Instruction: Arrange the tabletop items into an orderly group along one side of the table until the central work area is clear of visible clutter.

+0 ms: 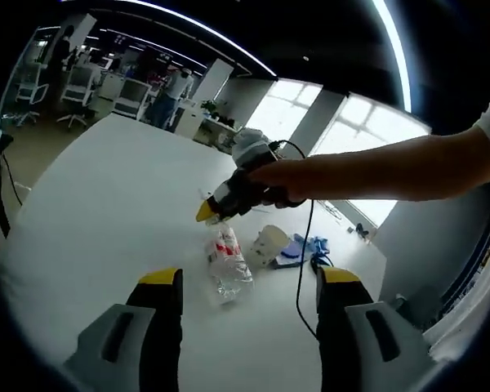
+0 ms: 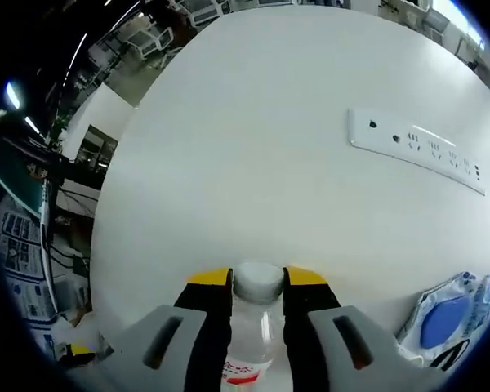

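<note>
Right now the bottle [image 2: 253, 327] sits between the right tool [image 2: 257, 282] jaws, neck and white cap [image 2: 257, 282] pinched just below the yellow tips. Clear plastic, crinkled, red-and-white label; in the right gripper view the cap points forward along the jaws, body runs back toward the camera.

From the left gripper view the same bottle [image 1: 228, 265] lies low over the white surface [image 1: 106, 204], ahead of and between the left tool [image 1: 249, 282] jaws but well apart from them. Can't tell whether it touches the surface or is lifted. Right tool [image 1: 206, 211] comes in from the right, held by a person's hand [image 1: 282, 180], yellow tip down at the bottle's far end. Black cable [image 1: 306, 245] hangs from that tool.

Left tool: jaws spread wide, nothing between them.

Just beside the bottle on its right: a white paper cup [image 1: 269, 243] tipped on its side, mouth facing the camera. Beyond the cup, a blue-and-white packet [image 1: 298, 249] flat on the surface, something dark at its edge, too small to identify. Right gripper view shows the packet [image 2: 449, 314] at lower right, near the bottle, and a white power strip [image 2: 416, 151] further out on the surface [image 2: 229, 147], well apart from everything else.
</note>
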A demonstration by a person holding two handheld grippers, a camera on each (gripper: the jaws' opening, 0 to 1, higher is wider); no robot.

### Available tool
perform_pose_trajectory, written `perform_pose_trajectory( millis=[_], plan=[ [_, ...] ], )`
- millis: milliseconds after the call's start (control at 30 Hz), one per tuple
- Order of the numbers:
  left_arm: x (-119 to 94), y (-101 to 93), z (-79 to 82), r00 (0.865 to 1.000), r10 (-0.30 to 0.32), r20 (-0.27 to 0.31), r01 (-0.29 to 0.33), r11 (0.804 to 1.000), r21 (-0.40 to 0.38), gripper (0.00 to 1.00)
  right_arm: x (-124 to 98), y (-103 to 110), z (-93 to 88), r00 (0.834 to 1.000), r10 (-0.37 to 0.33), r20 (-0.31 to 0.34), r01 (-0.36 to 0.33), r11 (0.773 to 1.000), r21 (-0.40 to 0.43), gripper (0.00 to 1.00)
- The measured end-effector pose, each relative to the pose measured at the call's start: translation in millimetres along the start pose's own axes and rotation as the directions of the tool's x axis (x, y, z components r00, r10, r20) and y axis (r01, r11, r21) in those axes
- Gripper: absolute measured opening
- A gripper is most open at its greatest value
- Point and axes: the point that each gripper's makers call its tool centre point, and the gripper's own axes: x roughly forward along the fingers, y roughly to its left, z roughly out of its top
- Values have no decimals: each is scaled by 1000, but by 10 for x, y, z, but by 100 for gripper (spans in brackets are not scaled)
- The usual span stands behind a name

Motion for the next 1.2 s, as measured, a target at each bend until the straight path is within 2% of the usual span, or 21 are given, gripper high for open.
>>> perform_pose_trajectory(
  millis=[167,367,500,633,767,967,1133,1200],
  plan=[
    [208,54,17,1000,-14,-24,14,1000,12,66,-78,12,7,1000,8,21,-8,1000,-7,21],
    [559,111,-33,996,-44,-78,46,999,21,66,-205,36,-31,998,18,53,-18,1000,3,21],
    [831,173,-103,991,-59,-121,62,998,24,66,-259,69,-71,998,25,63,-25,1000,0,21],
    [1072,229,-253,981,-64,-184,69,998,16,66,-330,103,-81,996,27,81,-25,1000,-18,21],
    [1270,196,-306,972,-88,-220,94,995,20,66,-381,122,-82,994,35,100,-33,999,-25,21],
    [1456,219,-338,965,-90,-248,97,995,15,63,-459,145,-103,993,39,115,-34,998,-45,21],
    [1543,141,-367,956,-109,-272,121,992,27,55,-498,160,-117,990,45,131,-38,998,-57,21],
    [1570,155,-409,948,-106,-299,123,992,39,53,-515,165,-132,990,47,133,-40,998,-57,21]
  ],
)
